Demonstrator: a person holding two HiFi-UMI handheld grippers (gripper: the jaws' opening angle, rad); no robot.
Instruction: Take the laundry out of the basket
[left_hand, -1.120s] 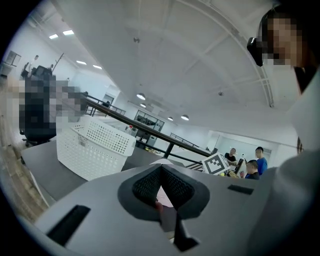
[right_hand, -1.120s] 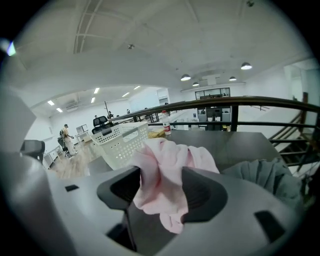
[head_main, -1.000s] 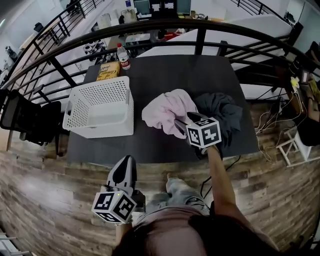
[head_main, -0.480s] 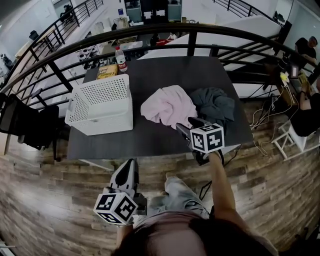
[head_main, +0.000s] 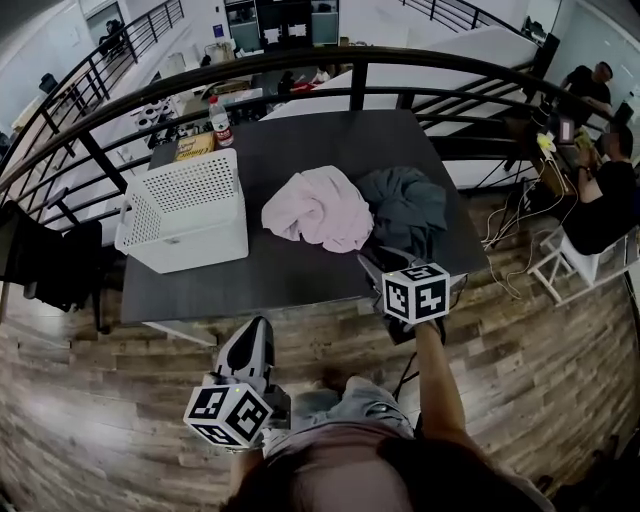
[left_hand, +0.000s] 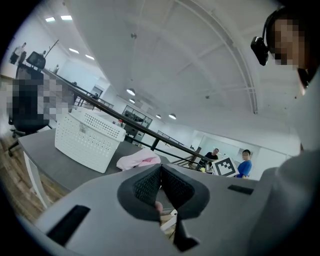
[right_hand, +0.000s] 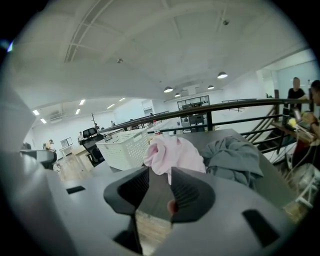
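Head view looks down on a dark desk (head_main: 290, 285) with a white basket (head_main: 185, 205) on its left part. We can see the bottom of the basket, and no clothes are in it. The laundry is out on the desk, to the right of the basket. A pink cloth (head_main: 320, 208) lies in a heap, and a grey cloth (head_main: 405, 205) lies right beside it, touching it. A bottle (head_main: 218, 118) stands behind the basket.

Our right hand-held gripper (right_hand: 159, 174) is at the near edge of the desk, just this side of the two cloths, and points at them. Its jaws have just been closing. Now there is only a narrow gap, and nothing is between them. Our left hand-held gripper (left_hand: 160, 169) is low, off the desk, well apart from the clothes. Its jaws are pressed together at the tips and hold nothing.

We think the job looks done, since the basket is empty.

We think both cloths are soft, light and floppy. They will not break, and they will not slip much. They will sag and hang down when lifted. A good place to pinch is a thick fold on top of a heap, where the jaws can get plenty of cloth. A thin edge could slide out. Since the pink cloth touches the grey one, pulling one may drag the other along.
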